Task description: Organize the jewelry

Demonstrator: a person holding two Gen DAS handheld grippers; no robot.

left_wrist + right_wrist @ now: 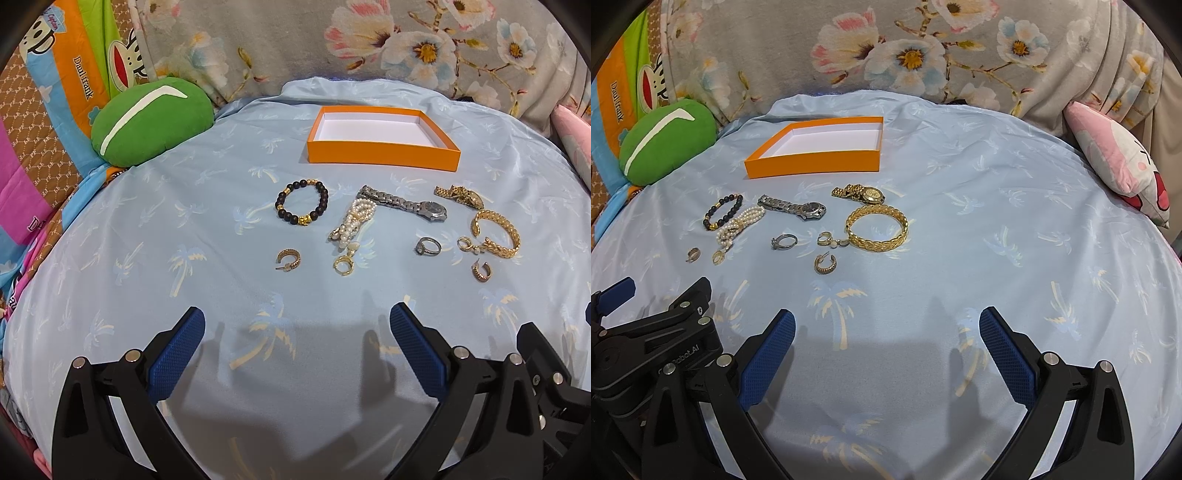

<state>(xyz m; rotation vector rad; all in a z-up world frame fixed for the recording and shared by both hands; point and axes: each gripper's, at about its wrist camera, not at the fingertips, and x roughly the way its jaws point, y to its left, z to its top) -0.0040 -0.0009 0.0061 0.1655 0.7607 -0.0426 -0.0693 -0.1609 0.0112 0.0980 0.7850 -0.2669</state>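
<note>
Nearest, the left claw (297,325) and right claw (886,325) both hang released above the pale blue palm-print bedsheet (997,258), fingers spread wide and grasping nothing. Beyond them the jewelry lies scattered on the sheet: gold hoop earrings (825,264), a silver ring (783,242), a pearl bracelet (352,221) and a broad gold bangle (877,228). Just past those rest a black bead bracelet (302,202), a silver watch (792,207) and a gold watch (858,194). Farther on sits the open orange box (384,157), its white inside bare. A green cushion (151,122) lies to the left, against floral fabric (886,48) at the back.
</note>
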